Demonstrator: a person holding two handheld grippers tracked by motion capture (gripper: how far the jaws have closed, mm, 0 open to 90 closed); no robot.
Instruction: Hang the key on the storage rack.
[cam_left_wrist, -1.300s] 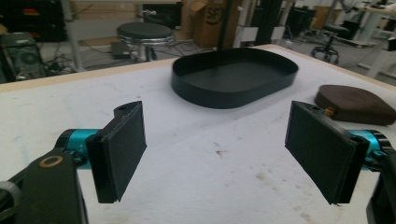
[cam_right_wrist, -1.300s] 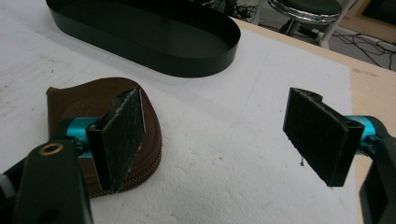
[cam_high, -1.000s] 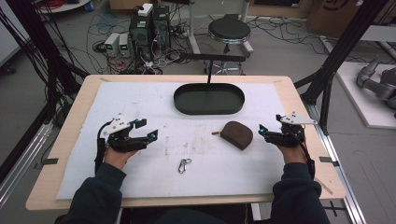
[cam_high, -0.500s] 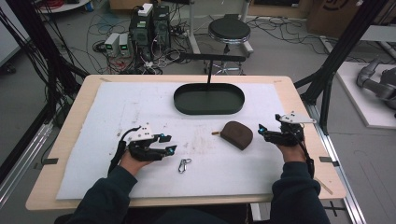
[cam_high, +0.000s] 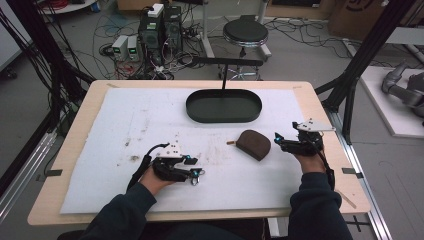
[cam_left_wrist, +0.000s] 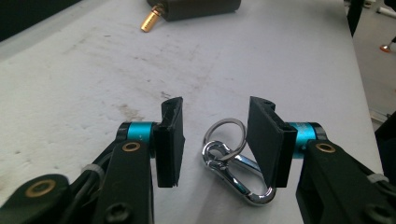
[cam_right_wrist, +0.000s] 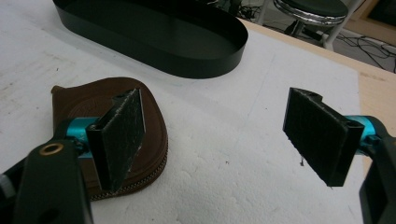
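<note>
Left tool (cam_left_wrist: 212, 140) is sitting low over the white mat (cam_high: 150, 125), near the person's edge of the worktop (cam_high: 75, 150). Its 2 jaws have just been closing and are now standing partly apart, a silver carabiner (cam_left_wrist: 238, 175) with its key ring (cam_left_wrist: 224, 130) lying between them. The right-hand pad is just beside the clip, possibly touching; the left-hand pad is standing clear of it, so no grip is showing.

Right tool (cam_right_wrist: 215, 140) is hovering at the mat's right side, jaws standing wide with nothing between them. A brown zip pouch (cam_right_wrist: 93, 105) is lying on the mat just beside it. A black oval tray (cam_high: 223, 106) is sitting farther back, well apart from both tools.
</note>
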